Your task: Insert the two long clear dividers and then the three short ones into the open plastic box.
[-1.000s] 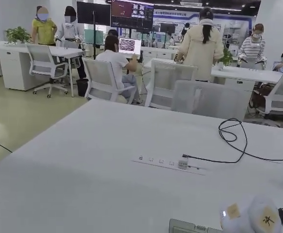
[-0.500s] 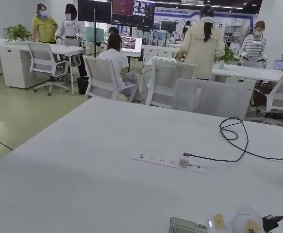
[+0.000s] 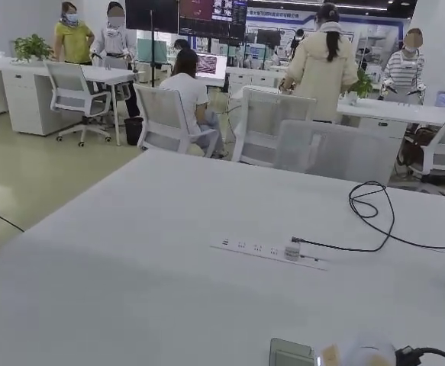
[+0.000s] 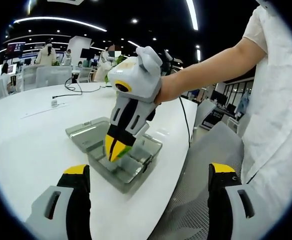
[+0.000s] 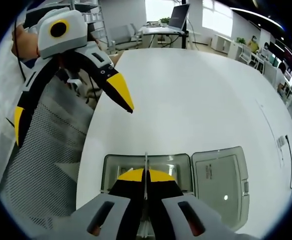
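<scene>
Over the open clear plastic box (image 5: 109, 176), right gripper (image 5: 146, 175) pointed down, yellow-tipped jaws pressed together. Clamped between them: a thin clear plastic divider (image 5: 146, 161), seen edge-on as a pale line rising just past the tips. Divider stood upright inside the box, running across it from near wall toward far wall; whether it was seated in slots could not be told.

Left gripper view showed the same tool from the side: tips low within the box walls, a hand (image 4: 168, 85) around the white body above.

Left gripper (image 4: 148, 172) hung beside the box on the table-edge side, apart from it. Jaws spread wide, nothing between them, touching nothing. Seen from the right gripper view, its two black fingers splayed in a broad V, yellow at the ends.

Box: rectangular, shallow, smoky-clear walls, rounded corners. Hinged lid (image 5: 221, 180) lay flat open just beside it, same outline, glossy, with a faint label.

Box sat on a smooth matt white tabletop (image 3: 130, 267), close to its edge. Grey mesh-backed chair (image 5: 45, 165) stood beside that edge, near the box. Well beyond the box on the table: flat white power strip (image 3: 256, 249) with a looped black cable (image 3: 375, 221) plugged in.
</scene>
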A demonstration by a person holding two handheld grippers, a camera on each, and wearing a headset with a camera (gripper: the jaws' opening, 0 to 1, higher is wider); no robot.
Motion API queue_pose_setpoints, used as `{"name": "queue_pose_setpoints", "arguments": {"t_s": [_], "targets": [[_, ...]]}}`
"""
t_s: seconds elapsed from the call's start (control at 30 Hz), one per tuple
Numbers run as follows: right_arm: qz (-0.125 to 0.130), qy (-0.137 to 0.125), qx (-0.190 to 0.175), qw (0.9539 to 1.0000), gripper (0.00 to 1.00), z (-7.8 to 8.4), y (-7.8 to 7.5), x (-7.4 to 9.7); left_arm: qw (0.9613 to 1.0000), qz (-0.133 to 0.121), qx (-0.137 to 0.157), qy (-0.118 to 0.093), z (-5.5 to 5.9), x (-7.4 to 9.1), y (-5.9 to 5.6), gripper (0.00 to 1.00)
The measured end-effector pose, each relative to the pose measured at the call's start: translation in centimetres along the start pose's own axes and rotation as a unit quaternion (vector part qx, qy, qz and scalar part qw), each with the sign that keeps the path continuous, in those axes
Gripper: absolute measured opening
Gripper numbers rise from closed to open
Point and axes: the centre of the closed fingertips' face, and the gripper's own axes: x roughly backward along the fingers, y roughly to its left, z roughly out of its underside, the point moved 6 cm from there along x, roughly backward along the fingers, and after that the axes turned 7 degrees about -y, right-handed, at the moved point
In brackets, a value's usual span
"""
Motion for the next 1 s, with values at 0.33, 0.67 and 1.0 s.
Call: {"name": "queue_pose_setpoints", "arguments": {"t_s": [0.33, 0.67, 1.0], "targets": [[-0.002, 0.022, 0.006, 0.9997, 0.03, 0.4, 0.1, -0.7, 0.9998, 0.002, -0.004, 0.017, 1.1, -0.3, 0.2, 1.00], [-0.002, 0.038, 0.015, 0.9992, 0.03, 0.4, 0.1, -1.0, 0.9996, 0.007, -0.002, 0.026, 1.5, -0.6, -0.1, 1.00], [0.008, 0.023, 0.005, 0.9997, 0.07, 0.3, 0.3, -0.7, 0.9995, 0.004, -0.003, 0.031, 1.5, -0.4, -0.2, 1.00]]}}
